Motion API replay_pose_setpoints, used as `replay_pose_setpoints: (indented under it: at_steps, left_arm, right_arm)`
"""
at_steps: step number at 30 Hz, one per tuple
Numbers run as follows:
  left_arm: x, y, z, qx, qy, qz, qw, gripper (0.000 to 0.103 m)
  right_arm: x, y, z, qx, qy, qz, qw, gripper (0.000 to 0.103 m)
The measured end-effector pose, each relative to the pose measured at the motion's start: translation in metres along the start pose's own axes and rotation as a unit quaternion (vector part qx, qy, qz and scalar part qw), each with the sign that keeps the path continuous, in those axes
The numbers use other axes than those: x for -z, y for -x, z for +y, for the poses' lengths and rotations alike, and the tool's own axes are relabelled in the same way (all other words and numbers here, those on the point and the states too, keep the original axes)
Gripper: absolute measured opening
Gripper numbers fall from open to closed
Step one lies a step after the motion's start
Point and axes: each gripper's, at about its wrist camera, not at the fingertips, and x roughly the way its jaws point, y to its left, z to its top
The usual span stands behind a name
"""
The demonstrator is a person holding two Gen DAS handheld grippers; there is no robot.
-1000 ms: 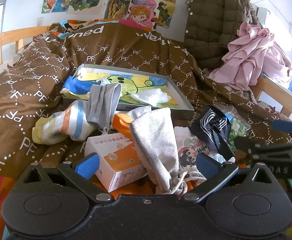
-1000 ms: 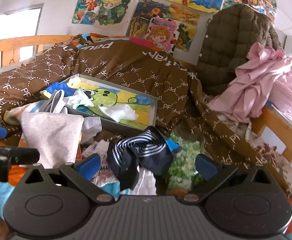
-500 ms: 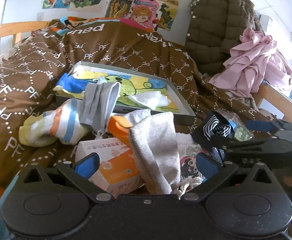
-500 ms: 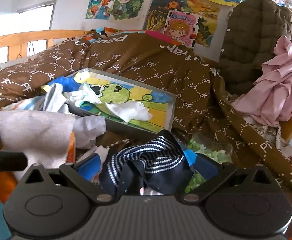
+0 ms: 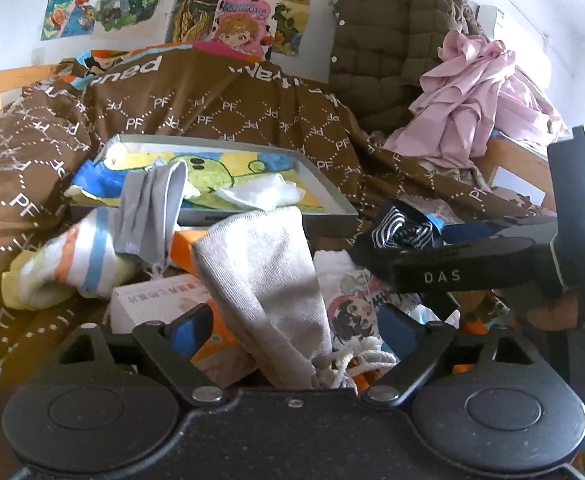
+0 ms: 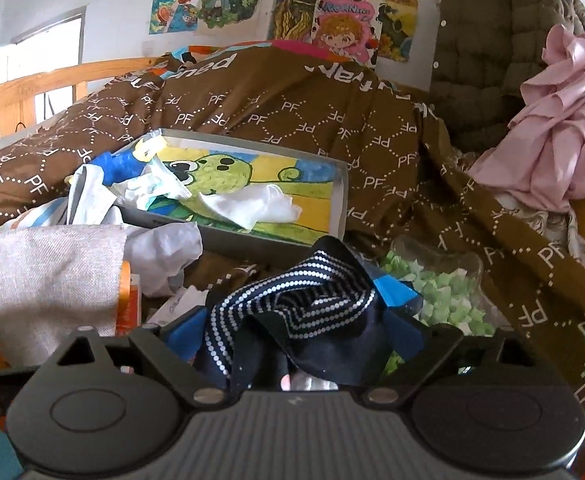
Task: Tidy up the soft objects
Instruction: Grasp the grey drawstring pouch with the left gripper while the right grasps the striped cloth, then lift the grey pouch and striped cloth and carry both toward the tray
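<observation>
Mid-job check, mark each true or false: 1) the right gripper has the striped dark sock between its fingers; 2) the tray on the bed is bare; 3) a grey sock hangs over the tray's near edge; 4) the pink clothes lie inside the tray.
1) True: the striped dark sock sits in the right gripper.
2) False: the tray holds a white cloth.
3) True: grey sock.
4) False: the pink clothes are piled right of it.
</observation>
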Motion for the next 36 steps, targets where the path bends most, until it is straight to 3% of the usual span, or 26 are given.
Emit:
replay_pose_setpoints:
  at_steps: [8,11,17,20,25,31,36]
  left_arm:
    - [0.002,-0.006,0.008,-0.001,0.029,0.002,0.9996,0.062]
    - [0.001,-0.006,0.012,-0.003,0.043,0.005,0.9991,0.041]
    - [0.001,-0.006,0.014,0.001,0.049,0.012,0.9987,0.022]
    - [0.002,-0.005,0.011,0.009,0.043,0.01,0.999,0.018]
    - [0.002,-0.002,0.008,0.011,0.034,0.001,0.9994,0.013]
    - [0.0,0.004,0.009,0.008,0.041,-0.02,0.9989,0.008]
    - [-0.002,0.012,0.008,0.011,0.043,-0.044,0.998,0.007]
  right_arm:
    - [-0.001,-0.004,-0.013,-0.025,-0.062,0.023,0.998,0.085]
    - [-0.001,-0.003,-0.015,-0.028,-0.071,0.023,0.997,0.078]
    - [-0.002,0.0,-0.011,-0.031,-0.067,0.021,0.997,0.061]
    - [-0.003,0.0,-0.014,-0.033,-0.081,0.023,0.996,0.053]
    - [-0.003,-0.002,-0.024,-0.025,-0.109,0.03,0.993,0.024]
    - [-0.003,0.001,-0.027,-0.02,-0.113,0.028,0.993,0.009]
    - [-0.008,0.015,-0.028,-0.014,-0.107,-0.006,0.994,0.006]
